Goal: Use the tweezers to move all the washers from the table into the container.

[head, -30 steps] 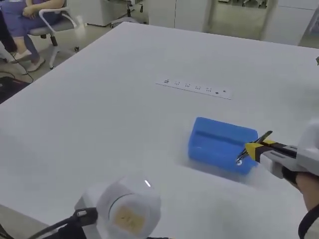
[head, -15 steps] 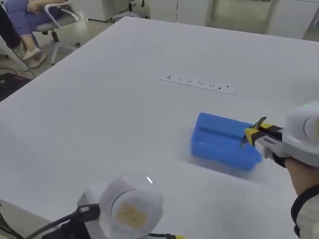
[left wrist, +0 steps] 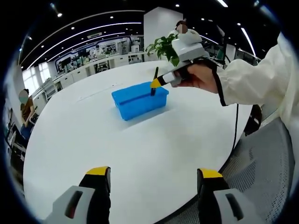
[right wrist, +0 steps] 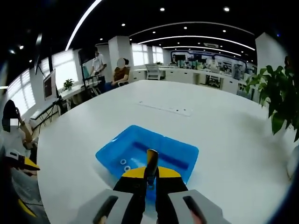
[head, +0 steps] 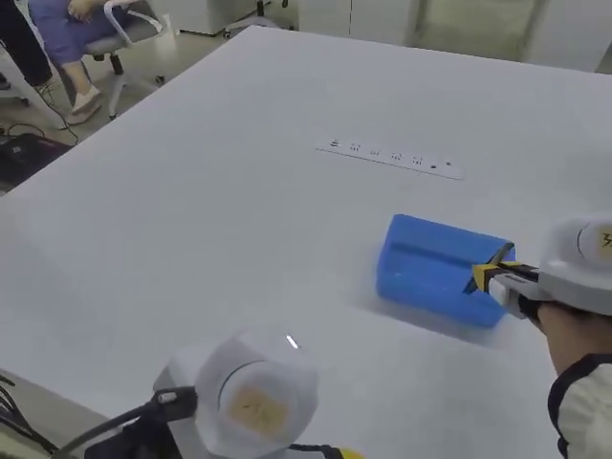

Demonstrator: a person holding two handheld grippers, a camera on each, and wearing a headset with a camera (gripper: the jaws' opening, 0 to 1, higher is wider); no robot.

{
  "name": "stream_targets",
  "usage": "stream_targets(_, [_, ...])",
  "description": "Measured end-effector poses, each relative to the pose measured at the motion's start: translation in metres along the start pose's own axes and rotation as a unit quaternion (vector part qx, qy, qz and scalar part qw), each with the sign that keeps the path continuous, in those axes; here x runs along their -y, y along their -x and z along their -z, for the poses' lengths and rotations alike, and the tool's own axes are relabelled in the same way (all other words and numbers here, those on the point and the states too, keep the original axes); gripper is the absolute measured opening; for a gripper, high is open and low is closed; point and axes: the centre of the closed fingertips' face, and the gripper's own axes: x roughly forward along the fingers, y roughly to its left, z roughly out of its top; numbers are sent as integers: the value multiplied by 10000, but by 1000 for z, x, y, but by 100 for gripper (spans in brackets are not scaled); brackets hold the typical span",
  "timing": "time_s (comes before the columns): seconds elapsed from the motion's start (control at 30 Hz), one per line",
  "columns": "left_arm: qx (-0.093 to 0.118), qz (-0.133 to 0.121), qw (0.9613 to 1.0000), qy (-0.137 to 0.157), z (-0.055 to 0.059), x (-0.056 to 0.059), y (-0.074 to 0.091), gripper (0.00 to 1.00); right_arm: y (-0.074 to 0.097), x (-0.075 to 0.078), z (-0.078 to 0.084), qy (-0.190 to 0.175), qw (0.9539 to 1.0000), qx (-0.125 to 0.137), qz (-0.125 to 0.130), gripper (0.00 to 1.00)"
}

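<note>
A blue container [head: 435,268] sits on the white table [head: 220,210], right of centre. My right gripper [head: 486,278] hovers at its near right corner, shut on a pair of dark tweezers [head: 498,256] that point into it. In the right gripper view the tweezers [right wrist: 152,161] stick out over the container [right wrist: 140,149], and two small washers [right wrist: 124,164] lie on its floor. Whether the tweezer tips hold a washer is unclear. My left gripper [left wrist: 154,173] hangs open near the table's front edge, well away from the container [left wrist: 139,99].
A flat white power strip [head: 390,159] lies on the table beyond the container. An office chair with a seated person [head: 86,24] stands off the far left corner. A potted plant [right wrist: 280,100] is off to the right.
My right gripper has moved up and to the right, carrying the tweezers from the container's front wall to over its near right corner. The head camera has also shifted.
</note>
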Motion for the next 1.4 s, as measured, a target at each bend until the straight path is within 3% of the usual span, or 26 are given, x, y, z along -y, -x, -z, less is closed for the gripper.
stream_targets(0.2, [36,20,10000,-57,-4,0,1,77,-3,0,12,179,9996,-234,53,3])
stream_targets(0.4, [132,35,9998,-120,-14,-1,5,76,-5,3,9,273,9995,-181,10,4])
stream_targets(0.57, [250,71,9991,-331,-31,-1,6,74,-7,8,8,294,9993,-201,-76,4])
stream_targets(0.7, [526,83,9974,-476,-56,-5,11,69,8,5,-8,287,9996,27,-75,4])
stream_targets(0.87, [811,199,9951,-529,-82,-8,16,56,39,-11,-34,725,9961,499,11,4])
stream_targets(1.0, [1079,296,9916,-654,-103,-5,22,45,60,-33,-36,929,9936,640,-110,4])
stream_targets(1.17, [1317,537,9865,-817,-124,5,24,32,80,-75,-21,1235,9900,582,-353,4])
stream_targets(1.23, [1312,617,9851,-928,-127,10,22,29,84,-90,-13,1336,9886,521,-465,4])
stream_targets(1.4, [1300,873,9814,-1106,-132,24,18,21,86,-108,8,1612,9843,304,-650,4])
